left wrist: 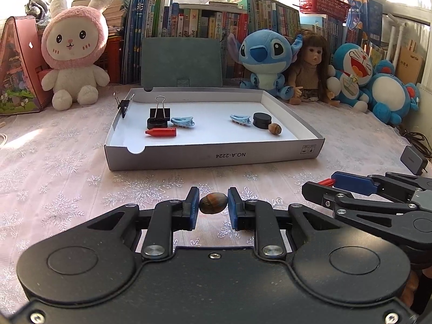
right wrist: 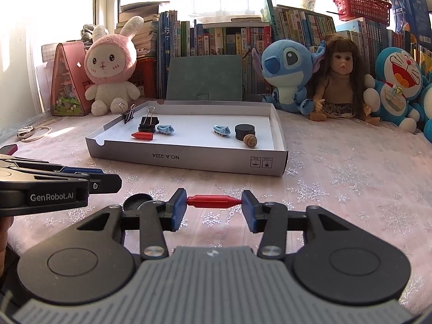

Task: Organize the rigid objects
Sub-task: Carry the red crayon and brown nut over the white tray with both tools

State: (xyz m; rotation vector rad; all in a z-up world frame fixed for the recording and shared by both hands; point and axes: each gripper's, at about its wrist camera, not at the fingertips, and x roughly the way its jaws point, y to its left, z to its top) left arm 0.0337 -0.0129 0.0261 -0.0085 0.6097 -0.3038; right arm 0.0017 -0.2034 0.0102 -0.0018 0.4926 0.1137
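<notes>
- Acorn (left wrist: 212, 202) is pinched in the closed left gripper (left wrist: 213, 207), short of the tray (left wrist: 213, 156).
- Red peg (right wrist: 213, 201) is clamped endwise by the right gripper (right wrist: 213, 208) (half open).
- Each should be lifted clear over the tray wall, then set beside its twin.

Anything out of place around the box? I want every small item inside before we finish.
One binder clip is clamped on the box's left wall, not lying inside. A black round piece lies on the tablecloth by the right gripper. Nothing looks spilled or damaged.
</notes>
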